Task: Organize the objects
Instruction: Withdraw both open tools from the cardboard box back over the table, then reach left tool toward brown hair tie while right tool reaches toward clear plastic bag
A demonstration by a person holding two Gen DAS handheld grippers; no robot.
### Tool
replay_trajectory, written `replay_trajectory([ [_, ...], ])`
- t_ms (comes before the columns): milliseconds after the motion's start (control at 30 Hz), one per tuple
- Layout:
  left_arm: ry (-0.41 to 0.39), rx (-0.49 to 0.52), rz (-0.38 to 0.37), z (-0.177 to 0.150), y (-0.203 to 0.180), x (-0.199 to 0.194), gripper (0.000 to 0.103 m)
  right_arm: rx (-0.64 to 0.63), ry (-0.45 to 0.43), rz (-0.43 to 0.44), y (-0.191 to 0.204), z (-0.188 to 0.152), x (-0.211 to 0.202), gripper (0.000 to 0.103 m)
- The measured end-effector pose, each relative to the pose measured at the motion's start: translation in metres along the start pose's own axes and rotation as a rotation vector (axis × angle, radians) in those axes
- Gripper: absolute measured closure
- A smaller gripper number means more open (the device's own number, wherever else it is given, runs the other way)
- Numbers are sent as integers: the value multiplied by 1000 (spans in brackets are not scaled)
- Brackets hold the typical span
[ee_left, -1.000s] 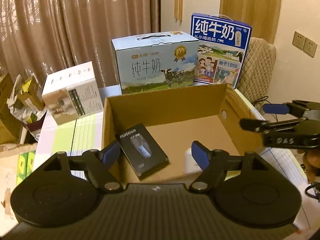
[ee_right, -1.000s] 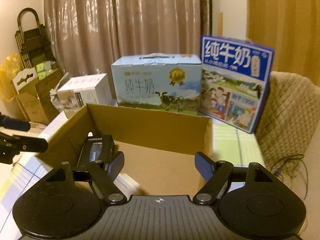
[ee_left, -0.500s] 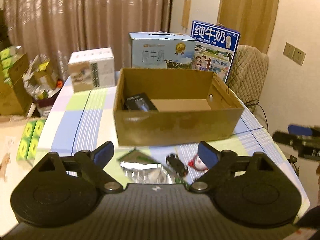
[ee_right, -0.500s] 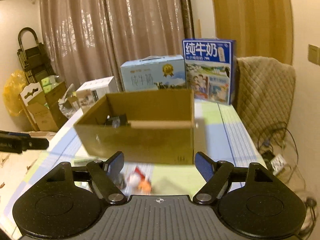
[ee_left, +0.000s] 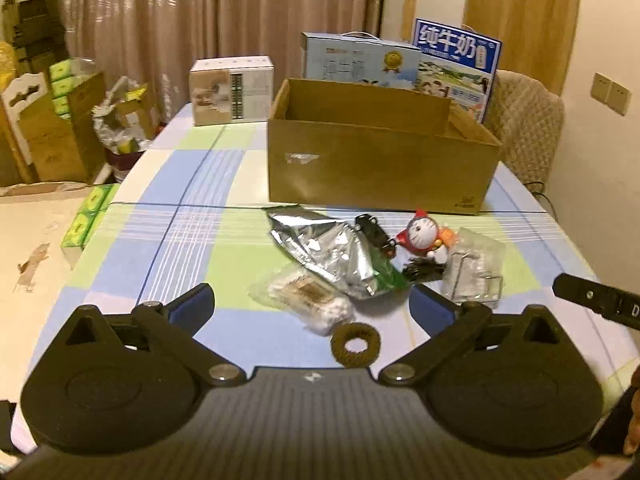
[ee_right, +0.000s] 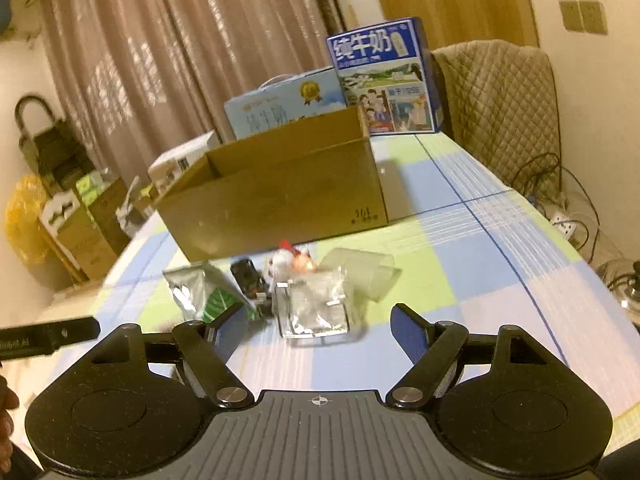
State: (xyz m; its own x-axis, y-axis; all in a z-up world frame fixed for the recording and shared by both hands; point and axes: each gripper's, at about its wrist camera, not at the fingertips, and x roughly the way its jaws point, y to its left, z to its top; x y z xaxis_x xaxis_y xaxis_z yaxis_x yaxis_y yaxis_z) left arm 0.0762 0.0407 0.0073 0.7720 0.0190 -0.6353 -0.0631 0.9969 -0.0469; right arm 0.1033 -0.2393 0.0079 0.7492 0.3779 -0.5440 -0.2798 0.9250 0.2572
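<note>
An open cardboard box (ee_left: 380, 160) (ee_right: 280, 196) stands on the checked tablecloth. In front of it lies a pile: a silver foil bag (ee_left: 324, 252) (ee_right: 188, 288), a clear packet of small white items (ee_left: 304, 300), a brown hair ring (ee_left: 355, 345), a small black toy car (ee_left: 374, 232) (ee_right: 248, 276), a red and white cat figure (ee_left: 424, 236) (ee_right: 288, 260), and a clear bag with metal hooks (ee_left: 476, 272) (ee_right: 316, 308). My left gripper (ee_left: 312, 310) is open and empty, just short of the pile. My right gripper (ee_right: 316, 328) is open and empty near the hook bag.
Two blue milk cartons (ee_left: 360, 58) (ee_left: 456, 64) and a white carton (ee_left: 232, 90) stand behind the box. A padded chair (ee_right: 500, 108) is at the right. Cardboard boxes and bags (ee_left: 52, 120) crowd the floor at the left. Cables (ee_right: 572, 216) lie at the right.
Both grippers have pulled back and down from over the box to the table's near side. The loose pile has come into view. Both stay open and empty.
</note>
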Motion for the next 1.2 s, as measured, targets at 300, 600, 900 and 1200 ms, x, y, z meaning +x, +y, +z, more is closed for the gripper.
replay_trajectory([
  [300, 13, 7, -38, -25, -17, 21, 1, -85, 10, -54, 5, -14, 10, 27],
  [600, 35, -4, -80, -39, -14, 35, 1, -76, 27, -58, 2, -15, 19, 27],
  [900, 76, -6, -71, -45, -12, 46, 1, -70, 49, -55, 2, -17, 26, 27],
  [1200, 77, -9, -74, -47, -11, 52, 1, -84, 68, -43, 6, -16, 38, 27],
])
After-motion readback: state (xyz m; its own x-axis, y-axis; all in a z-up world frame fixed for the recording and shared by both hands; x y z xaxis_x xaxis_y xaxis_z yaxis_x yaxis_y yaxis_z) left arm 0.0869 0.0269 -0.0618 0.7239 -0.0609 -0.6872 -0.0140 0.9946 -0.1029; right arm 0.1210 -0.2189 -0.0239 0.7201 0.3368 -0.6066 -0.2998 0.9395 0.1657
